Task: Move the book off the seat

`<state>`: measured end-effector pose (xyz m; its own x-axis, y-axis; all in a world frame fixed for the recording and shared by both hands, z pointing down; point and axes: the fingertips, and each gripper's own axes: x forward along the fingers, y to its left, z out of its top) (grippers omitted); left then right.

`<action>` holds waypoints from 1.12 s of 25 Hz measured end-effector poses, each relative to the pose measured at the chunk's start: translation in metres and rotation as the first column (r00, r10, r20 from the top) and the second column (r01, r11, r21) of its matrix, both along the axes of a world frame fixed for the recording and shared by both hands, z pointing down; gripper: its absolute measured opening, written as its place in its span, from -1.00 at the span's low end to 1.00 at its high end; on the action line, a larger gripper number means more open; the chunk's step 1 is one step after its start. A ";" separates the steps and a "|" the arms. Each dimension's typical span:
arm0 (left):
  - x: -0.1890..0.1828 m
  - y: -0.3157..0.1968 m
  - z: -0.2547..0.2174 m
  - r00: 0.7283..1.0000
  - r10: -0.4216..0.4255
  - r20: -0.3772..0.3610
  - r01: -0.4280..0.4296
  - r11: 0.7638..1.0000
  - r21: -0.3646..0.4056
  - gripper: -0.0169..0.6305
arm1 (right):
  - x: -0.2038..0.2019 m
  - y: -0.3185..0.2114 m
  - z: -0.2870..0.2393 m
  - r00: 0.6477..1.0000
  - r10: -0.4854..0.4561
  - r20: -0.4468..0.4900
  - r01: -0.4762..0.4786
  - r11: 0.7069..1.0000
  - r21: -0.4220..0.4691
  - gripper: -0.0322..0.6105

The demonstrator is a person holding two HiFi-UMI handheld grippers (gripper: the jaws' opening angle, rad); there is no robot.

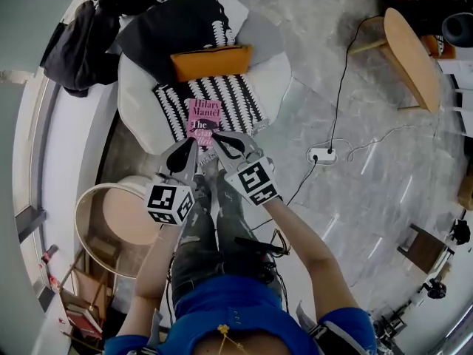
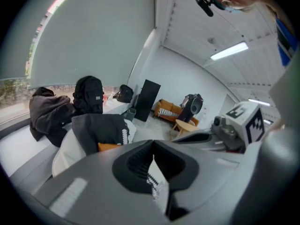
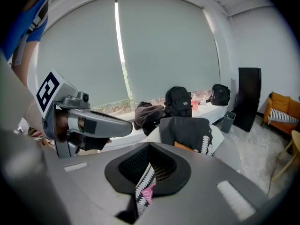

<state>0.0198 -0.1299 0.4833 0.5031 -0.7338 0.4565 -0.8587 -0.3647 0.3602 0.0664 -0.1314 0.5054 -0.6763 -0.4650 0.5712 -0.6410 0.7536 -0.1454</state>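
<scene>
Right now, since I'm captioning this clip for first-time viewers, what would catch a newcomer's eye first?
The pink book stands out, lying on a black-and-white patterned cushion on the white seat, with an orange cushion farther back. Next come the left gripper and right gripper, both shut, side by side with their tips at the book's near edge.

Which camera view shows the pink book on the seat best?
The head view: the book lies cover-up on the striped cushion, with most of its cover visible. The right gripper view shows only a pink sliver of it, low in the frame. The left gripper view shows none of it.
</scene>
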 end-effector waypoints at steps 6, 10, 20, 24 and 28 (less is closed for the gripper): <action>-0.002 -0.010 0.149 0.999 -0.020 0.030 0.023 0.993 -0.117 -0.94 | 0.001 -0.018 0.160 0.997 0.008 -0.081 -0.012 0.999 -0.052 -0.90; -0.005 -0.002 0.263 0.996 0.001 0.087 0.016 0.981 -0.195 -0.94 | 0.005 -0.009 0.282 0.993 0.048 -0.112 -0.071 0.976 -0.208 -0.90; -0.042 0.004 0.496 0.995 -0.083 0.054 0.099 0.878 -0.468 -0.30 | 0.023 0.018 0.498 0.978 0.166 -0.124 -0.207 0.809 -0.550 -0.16; -0.050 0.006 0.554 0.994 -0.003 0.105 0.054 0.872 -0.486 -0.22 | 0.030 0.017 0.557 0.953 0.274 -0.126 -0.291 0.729 -0.620 -0.03; -0.047 0.011 0.596 0.993 0.051 0.104 0.010 0.855 -0.518 -0.22 | 0.032 0.022 0.600 0.939 0.318 -0.134 -0.322 0.667 -0.672 -0.04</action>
<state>-0.0273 -0.1193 1.0789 0.4400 -0.3666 0.8198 -0.8980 -0.1703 0.4058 0.0981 -0.1097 1.1059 -0.5562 -0.1402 0.8192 -0.8261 0.2015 -0.5263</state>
